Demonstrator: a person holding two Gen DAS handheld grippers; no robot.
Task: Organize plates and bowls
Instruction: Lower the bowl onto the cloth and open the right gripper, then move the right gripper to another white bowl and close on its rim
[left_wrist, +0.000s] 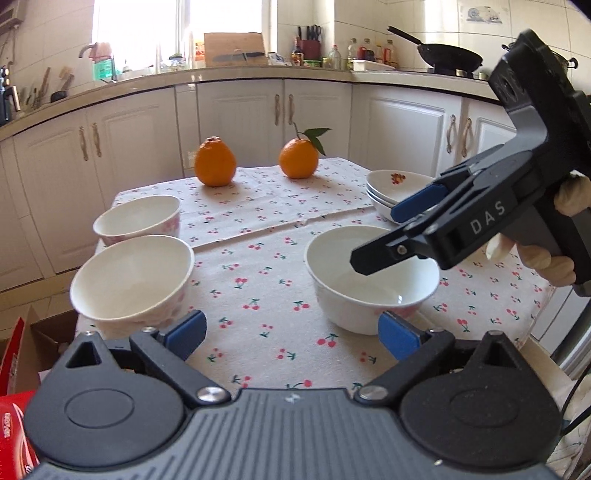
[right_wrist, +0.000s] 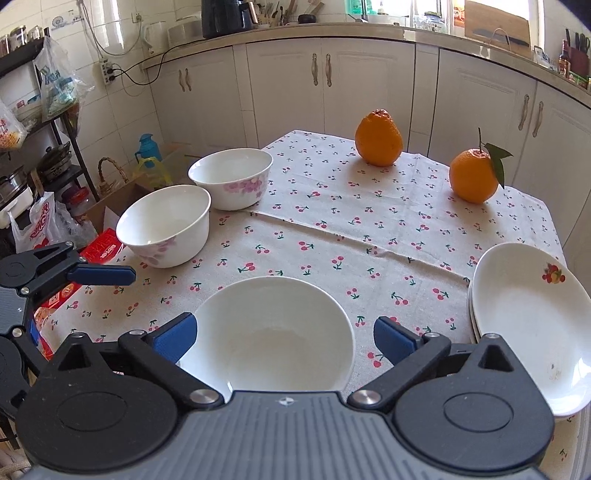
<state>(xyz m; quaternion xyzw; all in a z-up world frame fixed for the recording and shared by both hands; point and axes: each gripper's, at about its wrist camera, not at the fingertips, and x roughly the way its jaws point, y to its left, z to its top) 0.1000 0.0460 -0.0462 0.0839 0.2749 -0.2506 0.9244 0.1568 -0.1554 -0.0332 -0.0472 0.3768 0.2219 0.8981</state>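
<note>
Three white bowls with pink flowers stand on the cherry-print tablecloth. Two sit together at the left: the near one (left_wrist: 131, 277) (right_wrist: 166, 225) and the far one (left_wrist: 138, 218) (right_wrist: 231, 177). The third bowl (left_wrist: 369, 280) (right_wrist: 273, 332) stands alone toward the front. A stack of white plates (left_wrist: 395, 186) (right_wrist: 528, 321) with a fruit print lies at the right. My left gripper (left_wrist: 291, 334) is open and empty above the cloth between the bowls. My right gripper (right_wrist: 282, 338) is open and hovers over the lone bowl, pads on either side of it, apart from it; it also shows in the left wrist view (left_wrist: 384, 236).
Two oranges (left_wrist: 215, 161) (left_wrist: 299, 158) stand at the far side of the table. White kitchen cabinets (left_wrist: 240, 118) run behind it. Boxes and bags (right_wrist: 48, 229) crowd the floor left of the table, beside a black shelf rack (right_wrist: 44, 122).
</note>
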